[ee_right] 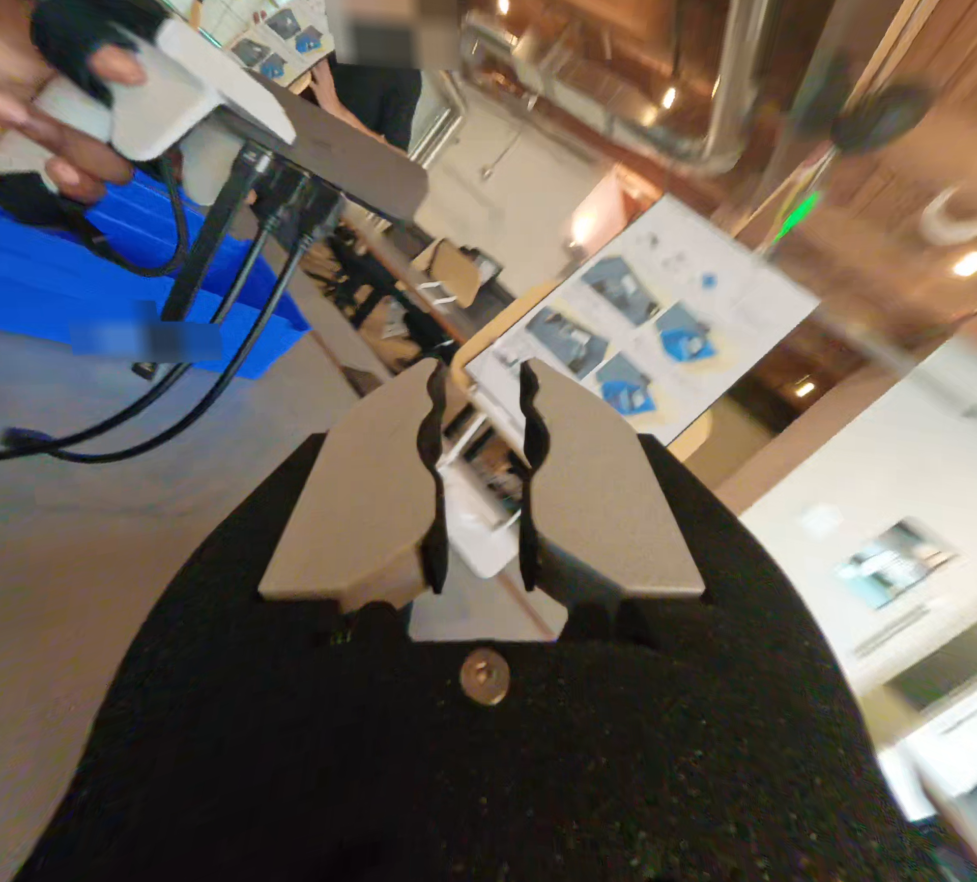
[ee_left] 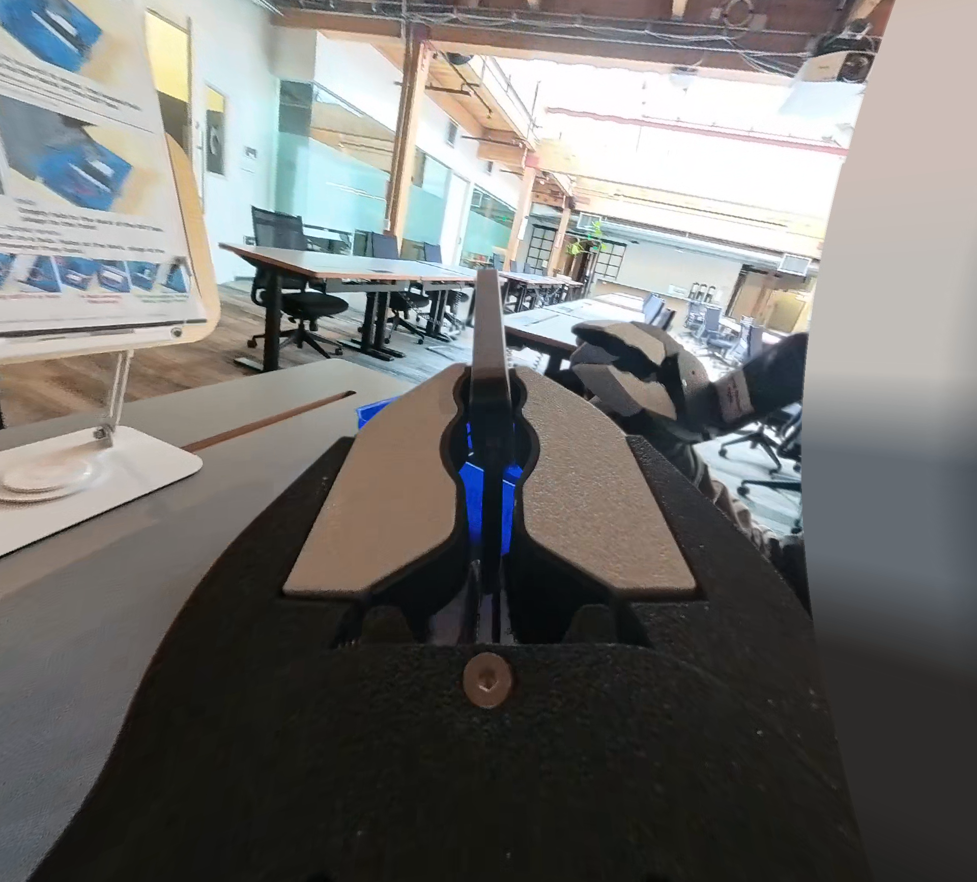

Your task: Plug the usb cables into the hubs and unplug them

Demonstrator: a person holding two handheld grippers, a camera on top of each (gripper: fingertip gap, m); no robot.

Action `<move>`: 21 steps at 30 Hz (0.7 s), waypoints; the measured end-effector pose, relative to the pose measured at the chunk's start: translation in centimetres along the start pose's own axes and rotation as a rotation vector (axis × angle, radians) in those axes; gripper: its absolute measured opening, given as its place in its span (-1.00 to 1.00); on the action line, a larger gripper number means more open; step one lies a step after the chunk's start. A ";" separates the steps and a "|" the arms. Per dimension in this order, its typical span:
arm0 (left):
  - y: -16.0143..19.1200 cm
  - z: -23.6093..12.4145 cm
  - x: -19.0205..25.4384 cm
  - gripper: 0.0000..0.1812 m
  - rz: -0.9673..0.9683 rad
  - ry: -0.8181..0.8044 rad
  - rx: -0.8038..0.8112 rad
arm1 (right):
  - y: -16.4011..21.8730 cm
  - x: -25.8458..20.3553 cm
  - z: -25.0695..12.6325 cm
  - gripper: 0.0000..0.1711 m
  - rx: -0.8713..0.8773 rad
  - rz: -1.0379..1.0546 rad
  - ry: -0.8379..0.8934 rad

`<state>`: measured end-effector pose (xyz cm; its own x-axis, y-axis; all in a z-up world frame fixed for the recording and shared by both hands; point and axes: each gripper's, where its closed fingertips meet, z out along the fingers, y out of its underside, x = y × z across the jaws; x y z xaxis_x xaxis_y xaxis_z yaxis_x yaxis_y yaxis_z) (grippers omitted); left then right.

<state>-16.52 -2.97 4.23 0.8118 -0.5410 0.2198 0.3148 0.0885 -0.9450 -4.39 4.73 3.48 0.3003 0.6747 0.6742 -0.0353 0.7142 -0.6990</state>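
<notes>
My left gripper is shut on a thin grey USB hub, which shows edge-on and sticks up past the fingertips. In the right wrist view the left gripper is at the upper left in a person's hand and holds the hub above the table. Several black cables are plugged into the hub's underside and hang down to the table. One loose plug end lies at the left edge. My right gripper is open and empty, to the right of the hub. It also shows in the left wrist view.
A blue bin stands on the grey table under the hub, and shows between my left fingers. An instruction sheet on a white stand stands at the left; another sheet is ahead of the right gripper. A person in black stands behind.
</notes>
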 end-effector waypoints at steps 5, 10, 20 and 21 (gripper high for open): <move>-0.5 -1.4 -0.5 -0.87 0.025 -0.042 0.035 | 1.9 -0.2 -0.4 -0.48 -0.069 0.371 -0.131; -1.0 -1.7 -0.5 -0.87 0.049 -0.056 0.069 | 2.4 -0.6 -1.2 -0.49 -0.051 0.630 -0.240; -0.7 -1.3 -1.0 -0.87 0.102 -0.111 0.061 | 1.5 0.0 -2.3 -0.64 0.073 0.836 -0.321; -0.7 -1.3 -1.0 -0.87 0.104 -0.113 0.062 | 1.5 0.1 -2.3 -0.64 0.072 0.834 -0.321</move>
<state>-18.19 -3.62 4.35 0.8906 -0.4290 0.1510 0.2536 0.1927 -0.9479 -2.22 5.43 1.92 -0.1301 0.9915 -0.0041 -0.1862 -0.0285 -0.9821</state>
